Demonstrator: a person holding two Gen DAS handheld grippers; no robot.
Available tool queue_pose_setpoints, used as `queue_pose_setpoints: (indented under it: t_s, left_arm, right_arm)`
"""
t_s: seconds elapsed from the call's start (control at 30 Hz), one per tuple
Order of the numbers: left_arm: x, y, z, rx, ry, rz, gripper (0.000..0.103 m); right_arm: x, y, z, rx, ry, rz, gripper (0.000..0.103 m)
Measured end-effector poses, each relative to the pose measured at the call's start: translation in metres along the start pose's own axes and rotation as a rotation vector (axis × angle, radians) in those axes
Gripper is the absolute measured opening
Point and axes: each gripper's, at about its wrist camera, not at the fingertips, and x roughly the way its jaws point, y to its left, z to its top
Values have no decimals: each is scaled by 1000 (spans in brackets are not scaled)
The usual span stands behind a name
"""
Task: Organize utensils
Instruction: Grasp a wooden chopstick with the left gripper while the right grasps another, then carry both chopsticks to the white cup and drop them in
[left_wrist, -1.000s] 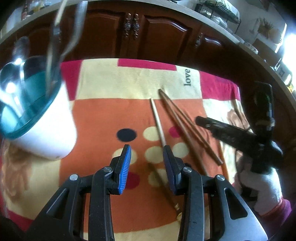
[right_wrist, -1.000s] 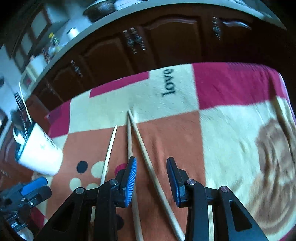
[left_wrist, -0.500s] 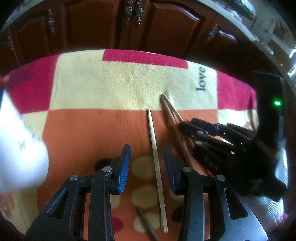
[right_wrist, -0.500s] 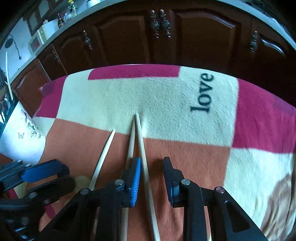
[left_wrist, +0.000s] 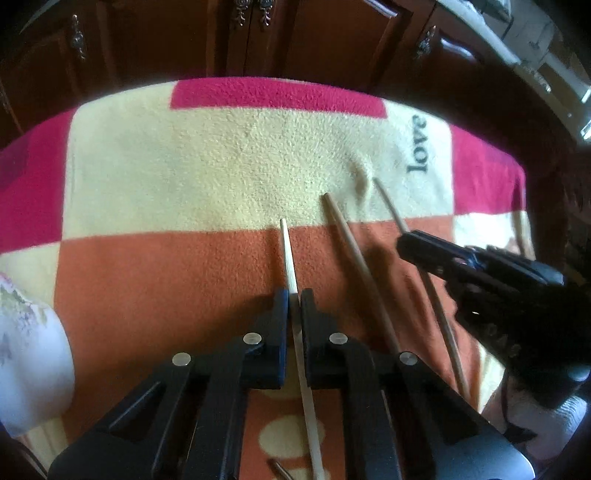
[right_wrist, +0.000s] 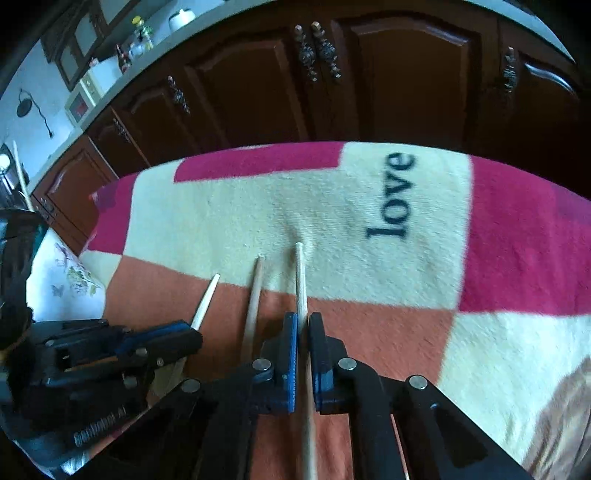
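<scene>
Both my tongs pinching chopsticks on the blanket

My left tongs are closing on a pale chopstick; my right tongs are pressed onto a tan chopstick. Both sticks lie lengthwise, tips pointing away toward the cabinets. A third chopstick lies between. The checked blanket reads "love"; a white floral cup stands left.

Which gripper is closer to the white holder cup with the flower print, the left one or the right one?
Left. The left gripper, its jaws closing on the pale chopstick, sits just beside the holder cup. The right gripper clamps the rightmost chopstick, farther away, with a third chopstick between.
</scene>
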Motion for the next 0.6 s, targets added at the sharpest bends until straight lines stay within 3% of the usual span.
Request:
queue_pose_setpoints:
  t_s: [0.27,0.6]
  left_arm:
    - [-69,2,-10,10,-127,-83,5]
    - [-135,-13,-42,65,-234,-96,5]
  right_arm:
    - [-75,-10,-16,96,-144,51,6]
    - [-148,18,-39,86,-265,40,6]
